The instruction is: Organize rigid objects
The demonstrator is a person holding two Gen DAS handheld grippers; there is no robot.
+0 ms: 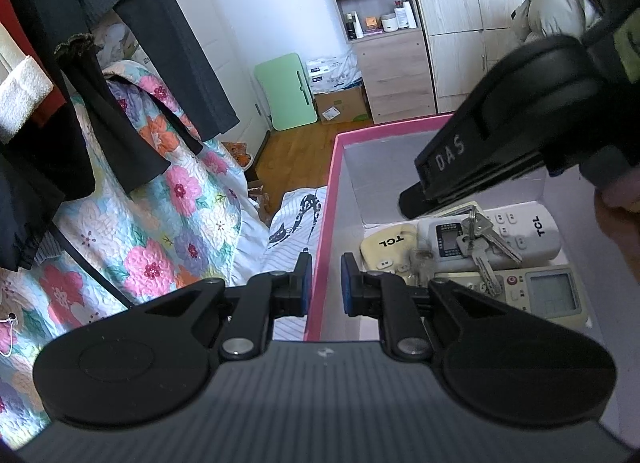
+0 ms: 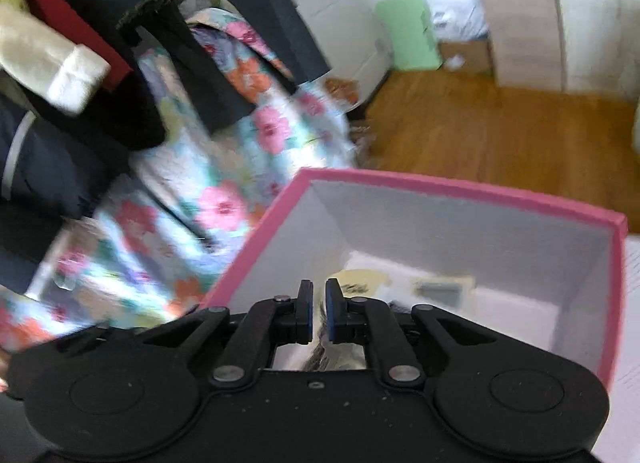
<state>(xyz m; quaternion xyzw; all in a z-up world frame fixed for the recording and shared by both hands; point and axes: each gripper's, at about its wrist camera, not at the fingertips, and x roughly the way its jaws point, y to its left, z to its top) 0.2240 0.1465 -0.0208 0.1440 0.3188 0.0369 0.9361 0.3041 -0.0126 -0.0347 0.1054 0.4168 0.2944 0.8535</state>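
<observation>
A pink box [image 1: 334, 167] with white inner walls stands on the bed. In it lie several remote controls [image 1: 520, 235] and a bunch of keys [image 1: 478, 241]. My left gripper [image 1: 326, 283] straddles the box's left wall, its fingers close on either side of it. The right gripper's black body [image 1: 500, 131] hangs over the box in the left wrist view. In the blurred right wrist view, my right gripper [image 2: 319, 313] is over the pink box [image 2: 440, 183], jaws narrowly apart, with nothing clearly between them. A pale remote [image 2: 440, 287] shows below.
A floral quilt [image 1: 160, 231] covers the bed to the left, with dark clothes [image 1: 100, 111] hanging over it. Wooden floor [image 1: 296, 151], a green folded table [image 1: 286, 91], a cardboard box [image 1: 342, 105] and a shelf cabinet [image 1: 384, 23] stand beyond.
</observation>
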